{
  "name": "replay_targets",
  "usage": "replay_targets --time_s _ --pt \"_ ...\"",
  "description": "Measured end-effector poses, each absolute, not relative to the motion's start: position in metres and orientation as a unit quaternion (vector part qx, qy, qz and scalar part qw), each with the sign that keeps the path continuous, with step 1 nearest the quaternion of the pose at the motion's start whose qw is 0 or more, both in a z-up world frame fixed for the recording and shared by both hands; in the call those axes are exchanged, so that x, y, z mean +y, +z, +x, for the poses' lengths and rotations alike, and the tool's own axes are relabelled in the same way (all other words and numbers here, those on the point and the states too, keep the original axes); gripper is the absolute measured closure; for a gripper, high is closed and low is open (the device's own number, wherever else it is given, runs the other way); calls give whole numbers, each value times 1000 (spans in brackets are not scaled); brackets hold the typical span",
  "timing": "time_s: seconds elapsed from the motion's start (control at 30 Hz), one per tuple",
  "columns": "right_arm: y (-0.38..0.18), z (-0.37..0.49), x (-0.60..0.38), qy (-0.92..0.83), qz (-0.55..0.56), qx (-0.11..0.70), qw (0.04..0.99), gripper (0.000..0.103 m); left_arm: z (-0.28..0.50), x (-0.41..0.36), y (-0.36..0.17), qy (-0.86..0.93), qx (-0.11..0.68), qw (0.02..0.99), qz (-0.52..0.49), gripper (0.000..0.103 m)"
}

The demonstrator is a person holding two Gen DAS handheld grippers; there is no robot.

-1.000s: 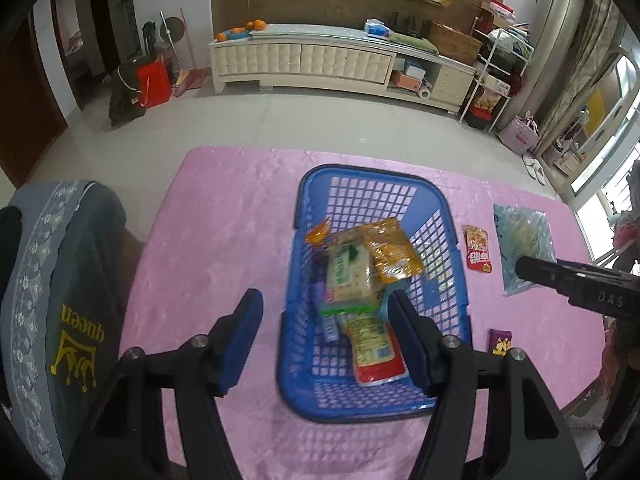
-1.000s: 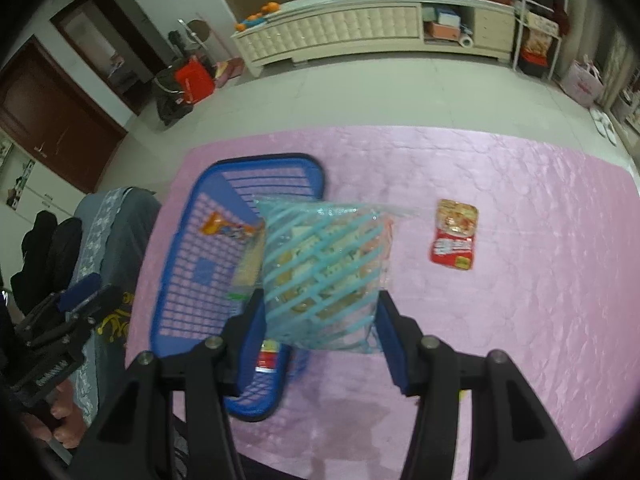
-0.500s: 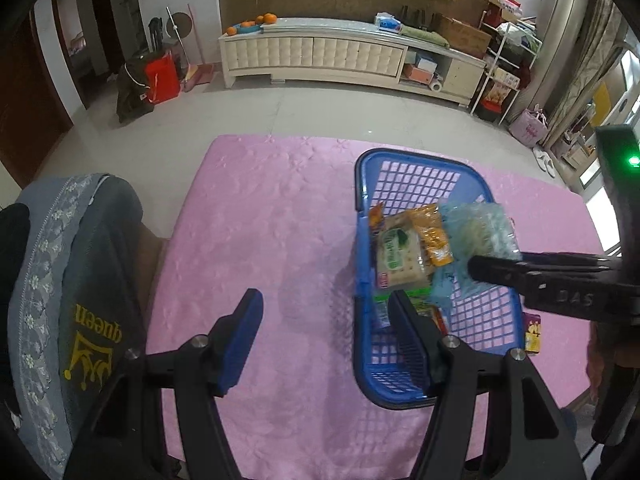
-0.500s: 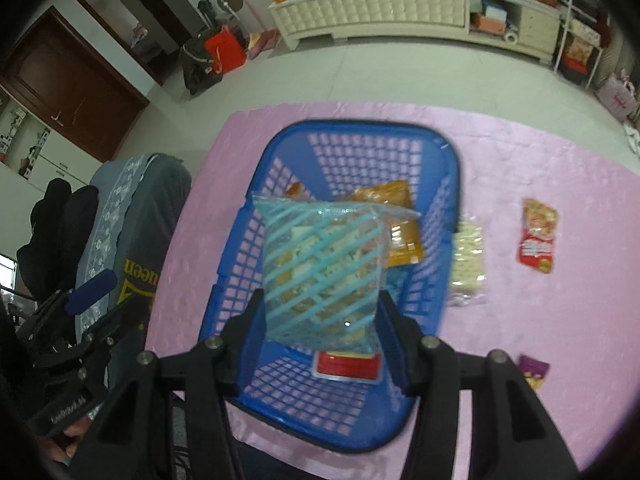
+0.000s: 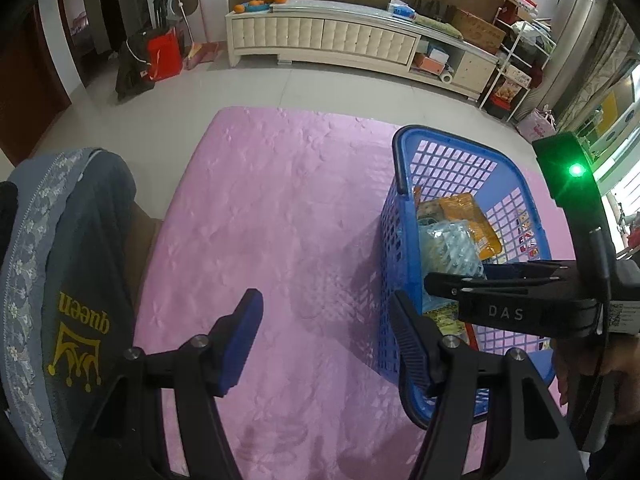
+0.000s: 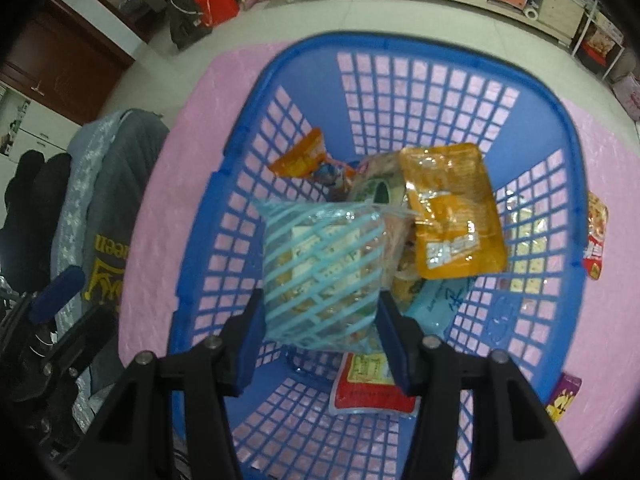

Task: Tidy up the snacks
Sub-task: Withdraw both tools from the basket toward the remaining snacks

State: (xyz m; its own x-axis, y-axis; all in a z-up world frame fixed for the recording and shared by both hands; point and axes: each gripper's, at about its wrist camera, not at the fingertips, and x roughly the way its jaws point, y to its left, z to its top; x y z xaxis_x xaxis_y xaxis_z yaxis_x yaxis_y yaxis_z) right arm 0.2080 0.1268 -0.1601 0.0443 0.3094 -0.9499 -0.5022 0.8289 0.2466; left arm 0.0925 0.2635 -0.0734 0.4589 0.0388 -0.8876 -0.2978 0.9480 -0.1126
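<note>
A blue plastic basket (image 6: 400, 40) stands on the pink tablecloth (image 5: 280, 200). My right gripper (image 6: 320, 312) is shut on a clear bag with light-blue stripes (image 6: 324, 276) and holds it low inside the basket, above the other snacks. Under and beside it lie an orange pouch (image 6: 452, 220), a small orange packet (image 6: 300, 156) and a red-and-white packet (image 6: 372, 388). In the left wrist view the striped bag (image 5: 448, 248) shows inside the basket (image 5: 396, 152). My left gripper (image 5: 324, 304) stands open over bare cloth, just left of the basket, with nothing between its fingers.
Outside the basket on the right lie a red packet (image 6: 596, 240), a small purple packet (image 6: 564, 396) and a clear cracker pack (image 6: 524, 248). A chair with a grey "queen" cover (image 5: 60, 280) stands at the table's left edge. A white cabinet (image 5: 320, 40) lines the far wall.
My right gripper carried the striped bag from beside the basket to over it and down into it. My left gripper moved left off the basket and sank a little.
</note>
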Motion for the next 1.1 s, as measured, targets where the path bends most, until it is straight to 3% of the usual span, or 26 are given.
replay_targets --time_s 0.2,0.33,1.03,1.1 --pt "-160 207 133 279 -94 624 724 38 92 264 -77 98 512 844 -127 40" --pt "-144 204 127 283 -80 608 738 23 87 261 -71 99 506 848 -126 40" --pt "-43 131 -22 274 -31 536 798 23 27 179 -1 60 453 881 -121 40" --pt "-35 125 -33 272 -26 528 804 23 24 166 5 53 451 884 -114 35"
